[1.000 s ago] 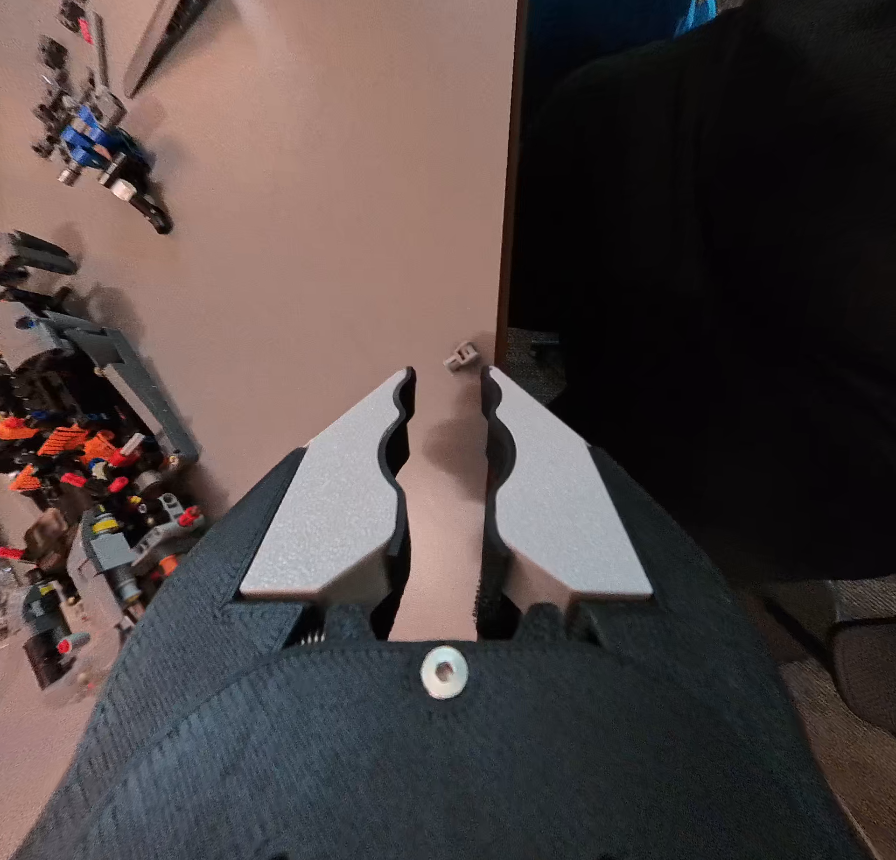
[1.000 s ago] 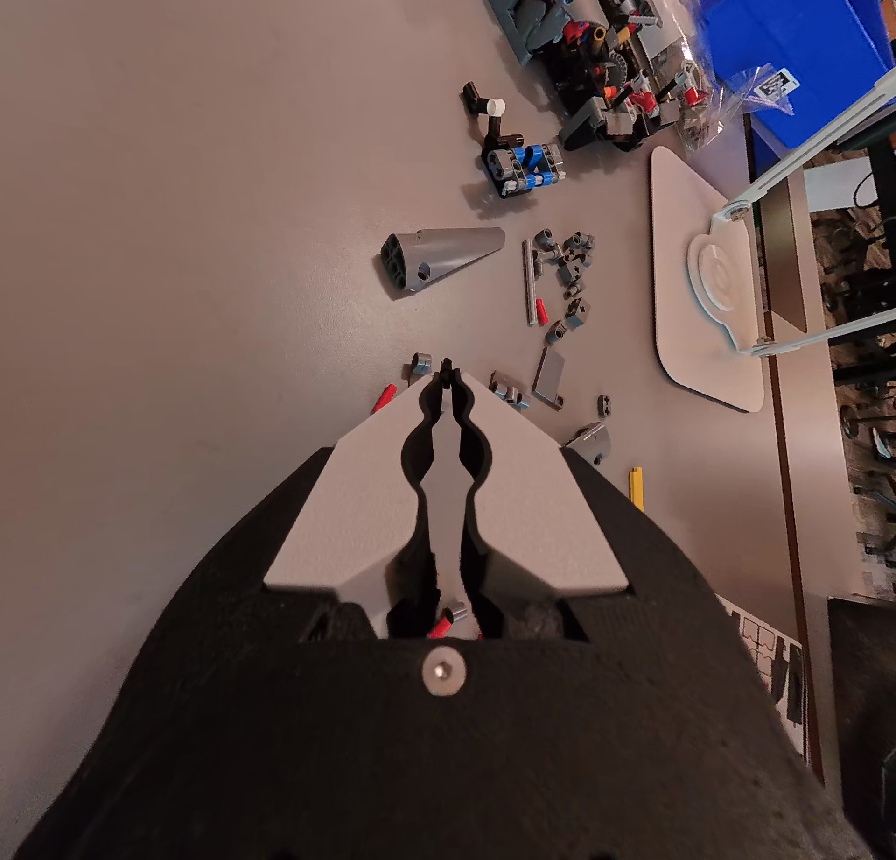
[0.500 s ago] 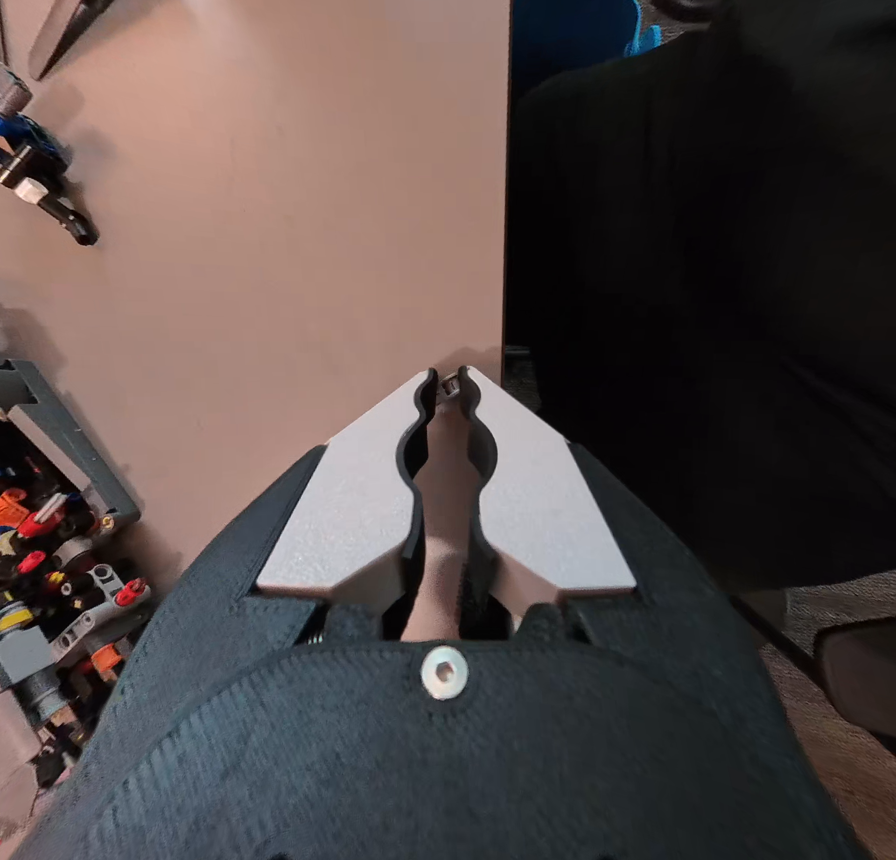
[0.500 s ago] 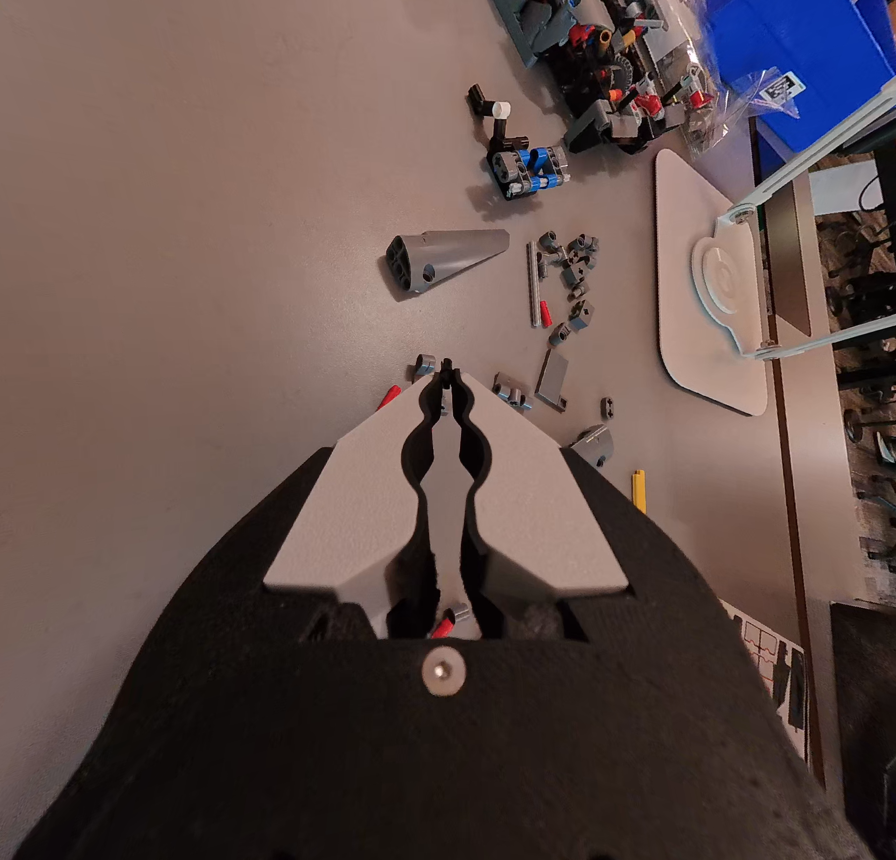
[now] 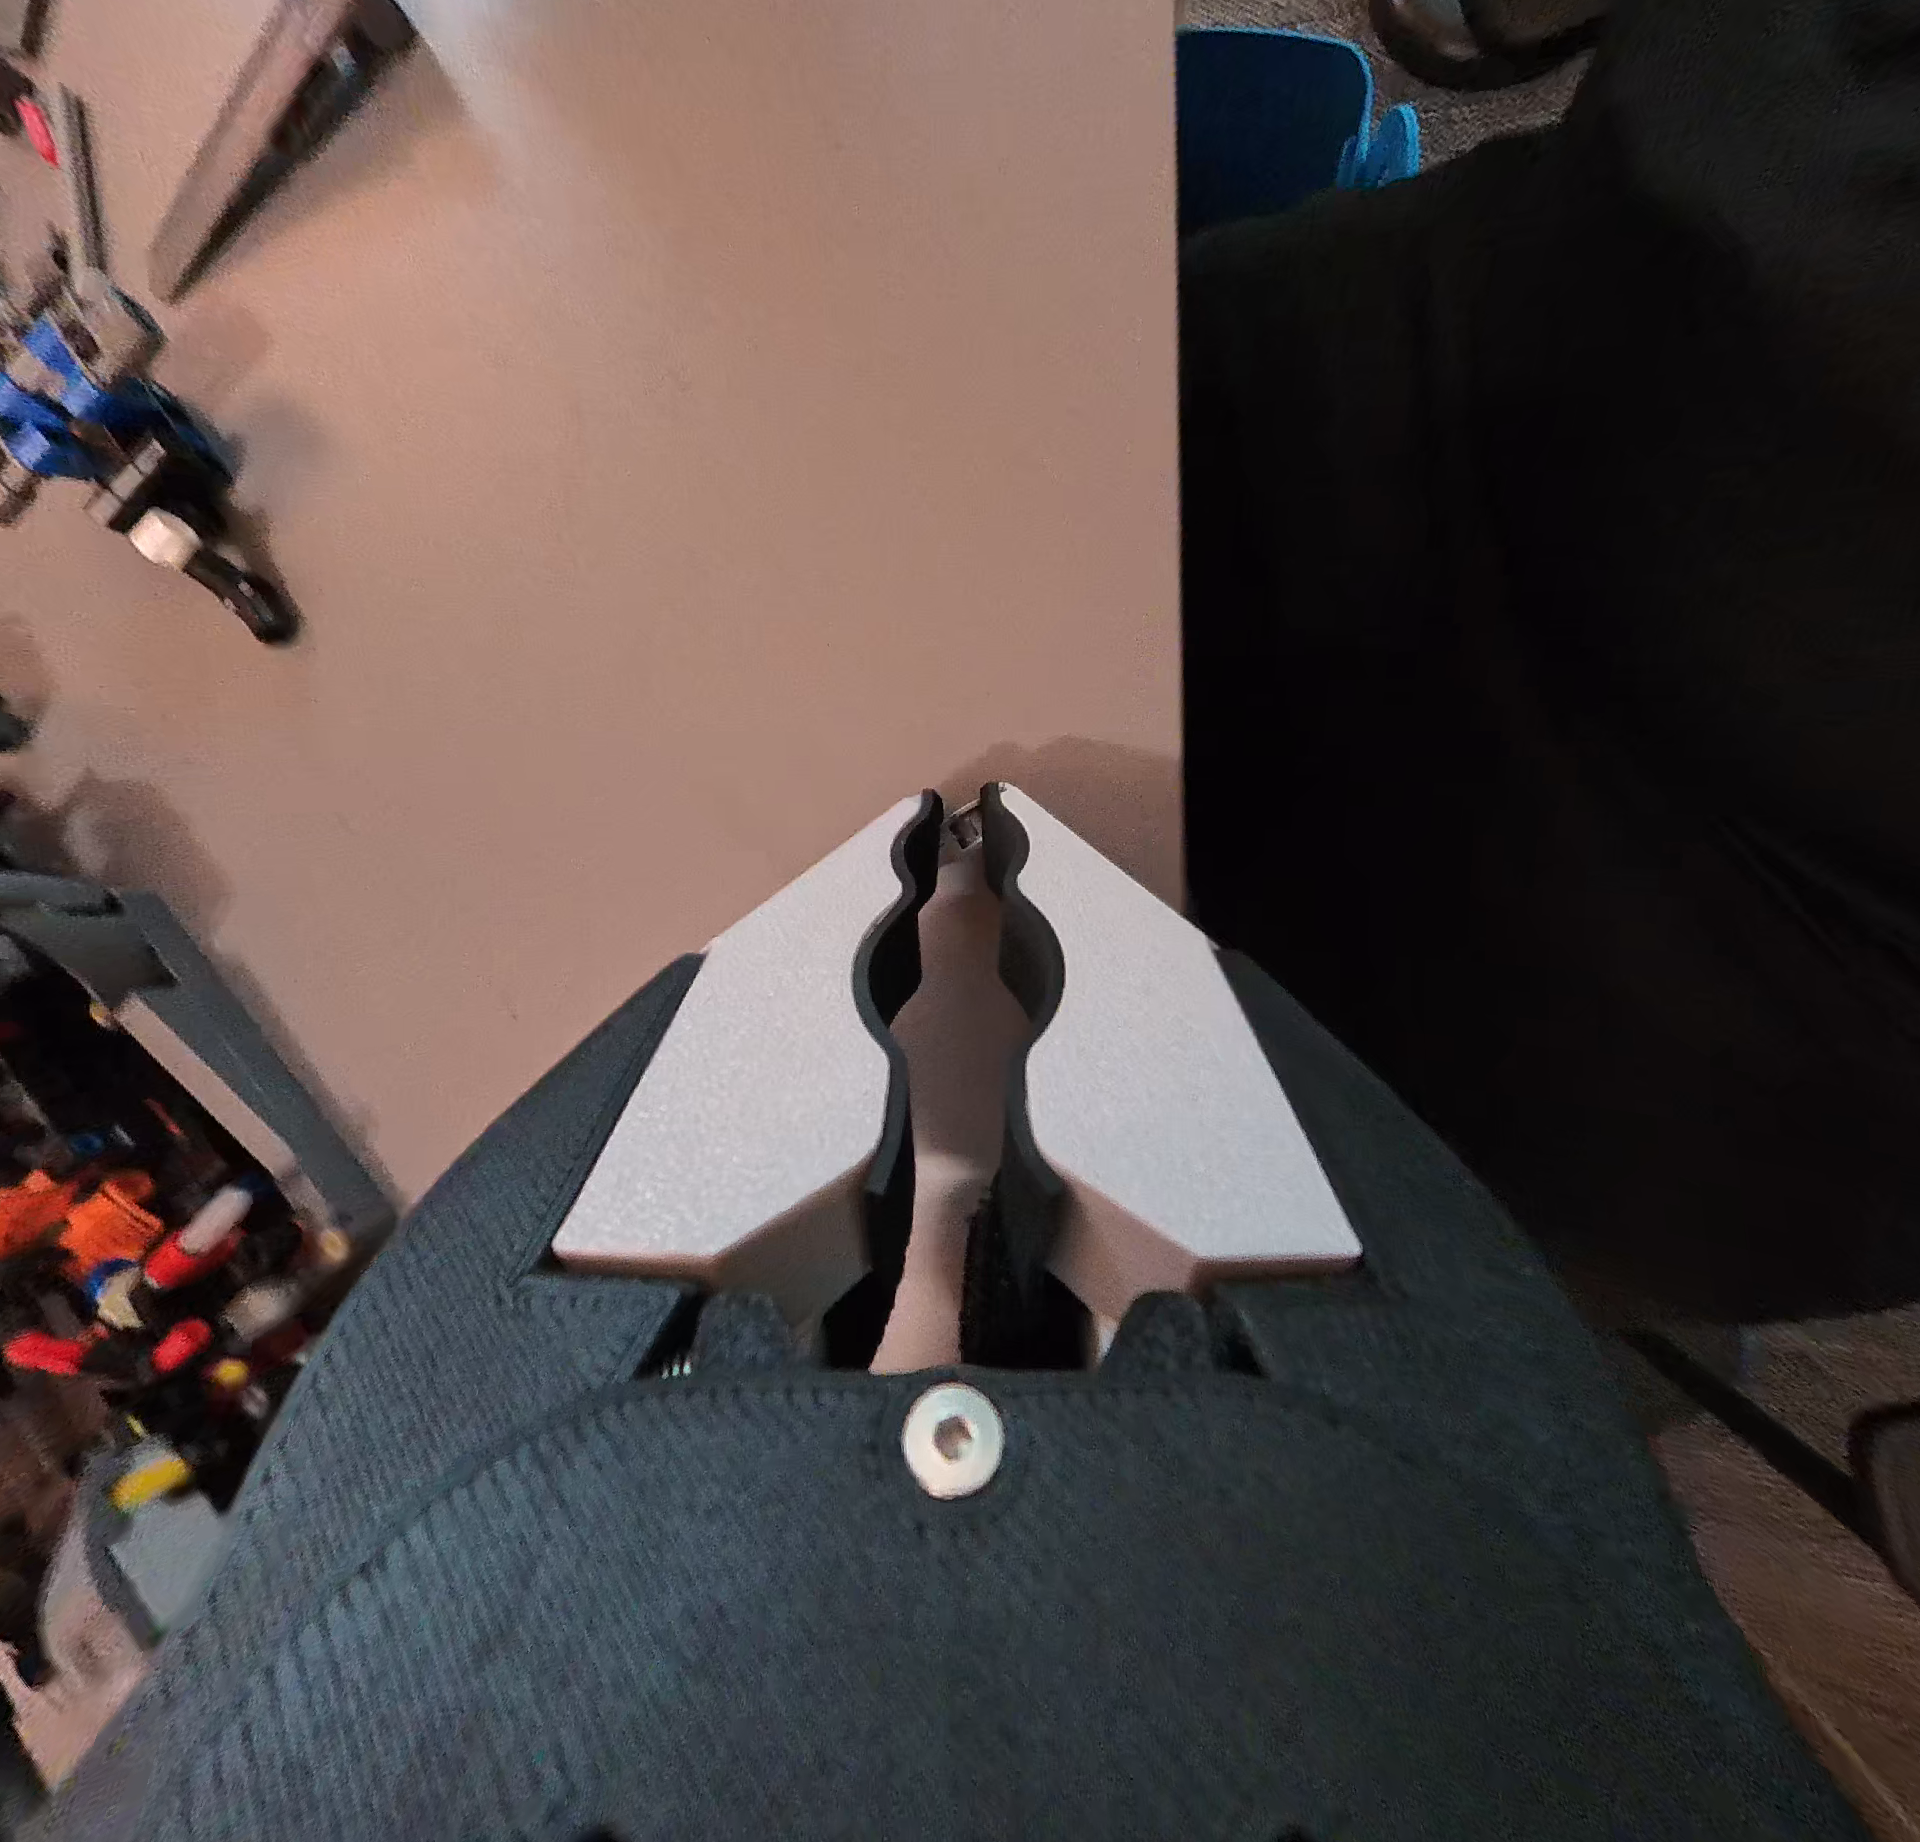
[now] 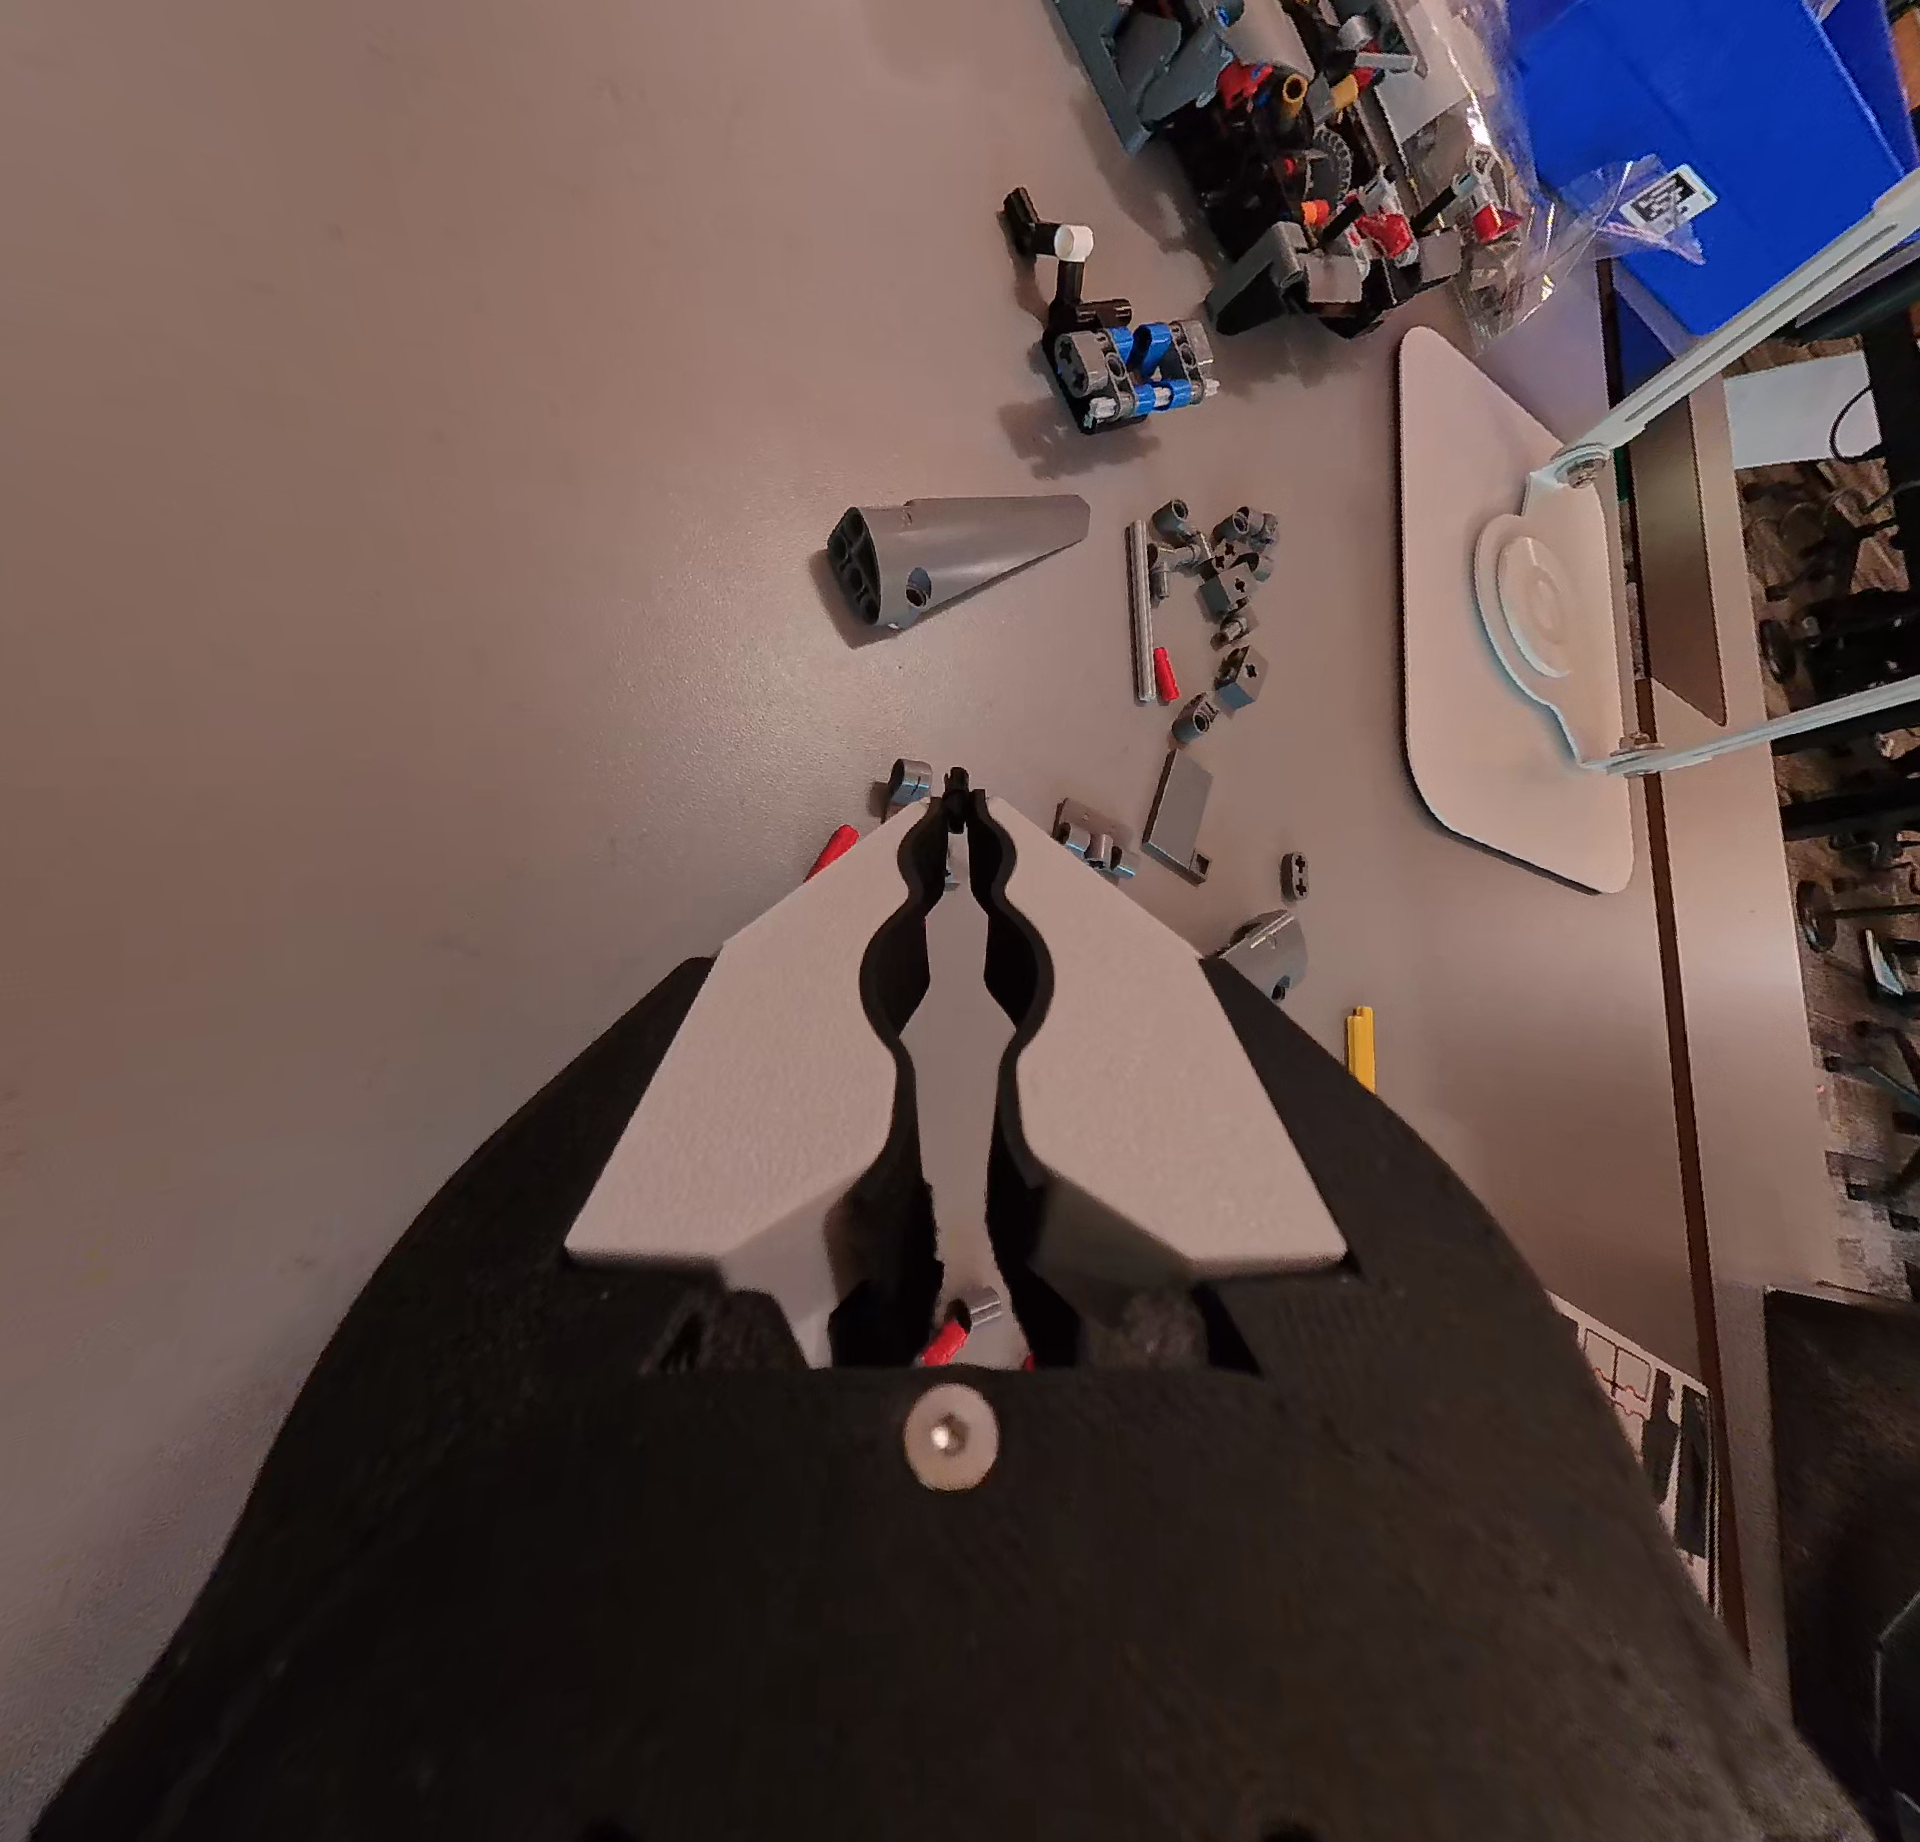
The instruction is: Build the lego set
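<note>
Here, my left gripper (image 5: 961,805) had its tips pinched on a small grey lego piece (image 5: 964,828), held right at the near edge of the table (image 5: 727,442), with only a sliver of the piece showing between the tips. Beyond that edge sat a dark mass that I could not make out, and something blue (image 5: 1273,114) farther off. To the left in the left wrist view the picture was smeared, but I could pick out the blue-and-black subassembly (image 5: 114,462), the long grey tapered piece (image 5: 275,145) and part of the large grey lego model (image 5: 177,1117) with its orange and red bits. My right gripper (image 6: 958,797) was closed on a small black pin (image 6: 956,790) that poked out just past the tips, above the tabletop. Just beside the tips lay a small grey connector (image 6: 907,782) on the left and a red pin (image 6: 834,847) half hidden by the left finger. A cluster of loose grey parts (image 6: 1210,587) lay farther ahead to the right, next to a thin grey axle (image 6: 1141,608); a flat grey plate (image 6: 1179,821) and a yellow pin (image 6: 1360,1049) lay nearer me. In this view the tapered piece (image 6: 951,556) lay on its side ahead, the blue-and-black subassembly (image 6: 1127,374) beyond it, and the model (image 6: 1278,99) at the far end beside a blue bin (image 6: 1704,99). A white stand base (image 6: 1496,649) rested on the table (image 6: 416,442) to the right.
</note>
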